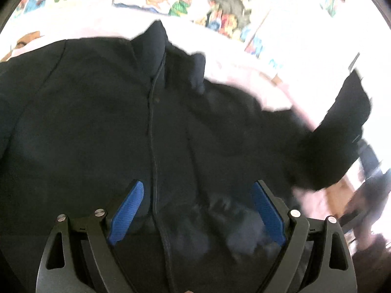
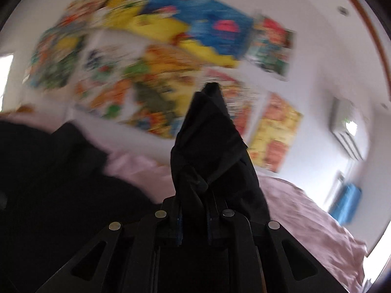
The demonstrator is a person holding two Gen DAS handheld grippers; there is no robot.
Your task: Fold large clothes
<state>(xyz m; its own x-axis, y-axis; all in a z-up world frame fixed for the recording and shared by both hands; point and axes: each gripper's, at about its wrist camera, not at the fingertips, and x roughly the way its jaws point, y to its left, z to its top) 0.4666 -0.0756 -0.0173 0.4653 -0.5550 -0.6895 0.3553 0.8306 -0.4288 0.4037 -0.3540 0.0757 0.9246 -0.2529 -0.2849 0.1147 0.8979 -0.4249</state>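
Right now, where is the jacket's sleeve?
In the right wrist view, the sleeve is pinched in the right gripper, lifted above the pink bedsheet. In the left wrist view it shows at the right edge, beside the jacket body.

A pink bedsheet (image 2: pixel 305 210) is spread over the bed and is seen creased at the right. Colourful posters (image 2: pixel 171 56) are pinned close together on the white wall (image 2: pixel 317 73), blurred so that their pictures cannot be read. An air conditioner (image 2: pixel 347 127) is mounted high on the wall at the right. A blue object (image 2: pixel 344 202) is seen below it, beside the bed.
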